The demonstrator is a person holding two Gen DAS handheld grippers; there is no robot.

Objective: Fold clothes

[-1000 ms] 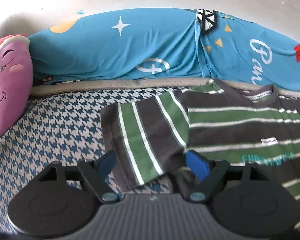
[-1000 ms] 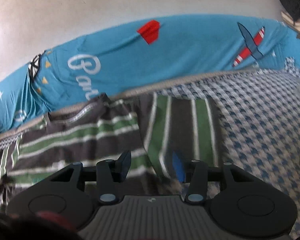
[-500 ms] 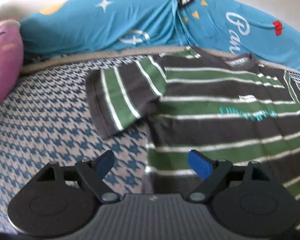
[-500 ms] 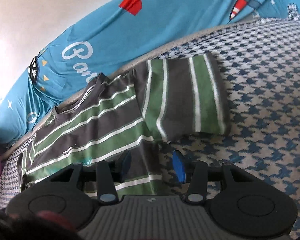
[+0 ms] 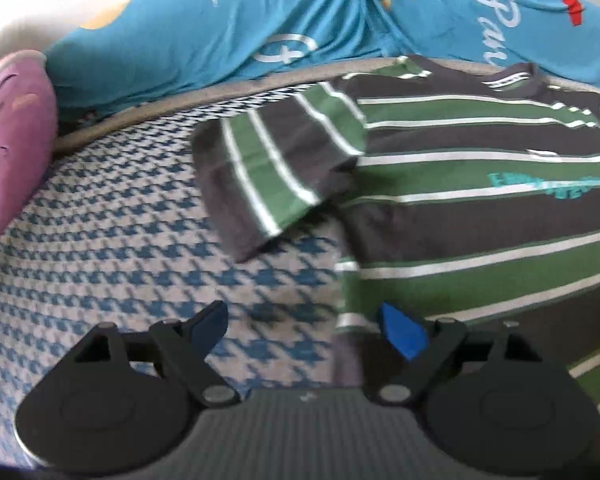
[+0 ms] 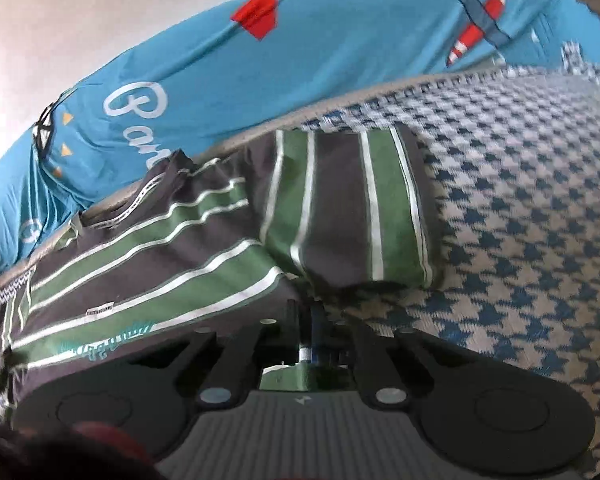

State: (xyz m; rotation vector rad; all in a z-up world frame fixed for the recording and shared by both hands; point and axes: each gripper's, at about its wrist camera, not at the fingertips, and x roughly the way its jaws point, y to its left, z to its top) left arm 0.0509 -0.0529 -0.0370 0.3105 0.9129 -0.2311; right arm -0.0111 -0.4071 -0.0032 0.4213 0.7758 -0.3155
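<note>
The right gripper (image 6: 305, 334) has its jaws closed together on the side edge of the striped T-shirt (image 6: 172, 280), just below the sleeve (image 6: 348, 208). The shirt lies spread on the houndstooth bed cover (image 6: 520, 240), collar toward a long blue bolster (image 6: 300, 60) printed with a plane and white lettering

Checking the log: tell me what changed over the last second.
The right tool went from open beside the sleeve to shut on the striped T-shirt at its side edge under the sleeve. The left tool drew back from the other sleeve toward the shirt's lower side edge, still open. The shirt stays spread flat on the houndstooth cover.
</note>
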